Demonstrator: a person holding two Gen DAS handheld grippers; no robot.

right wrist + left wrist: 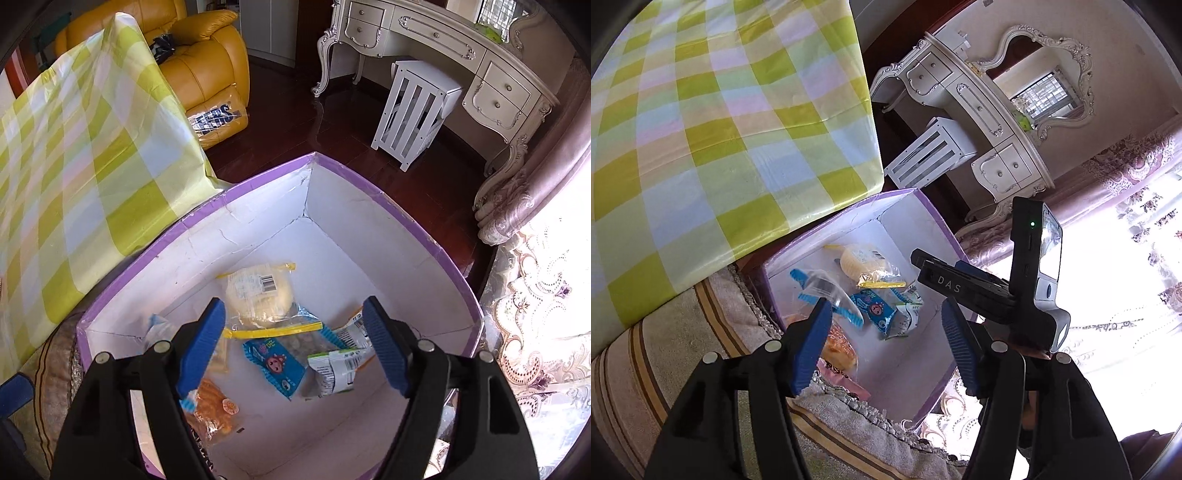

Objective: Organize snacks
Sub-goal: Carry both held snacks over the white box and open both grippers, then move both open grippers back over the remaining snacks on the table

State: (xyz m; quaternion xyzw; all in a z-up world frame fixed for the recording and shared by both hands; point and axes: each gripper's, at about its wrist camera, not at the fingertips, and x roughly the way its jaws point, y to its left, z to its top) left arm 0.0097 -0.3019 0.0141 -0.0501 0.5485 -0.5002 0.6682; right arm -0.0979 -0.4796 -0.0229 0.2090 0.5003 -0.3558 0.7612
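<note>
"DAS" on right claw (932,271)

Both tongs point downward with their blue pads apart and nothing between them: the left tongs (882,338), the right tongs (295,345) wider.

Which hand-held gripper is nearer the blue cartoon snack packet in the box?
Right. The right hand-held gripper hangs open directly above the blue packet; the left hand-held gripper sits open farther back, over the box's near edge.
</note>
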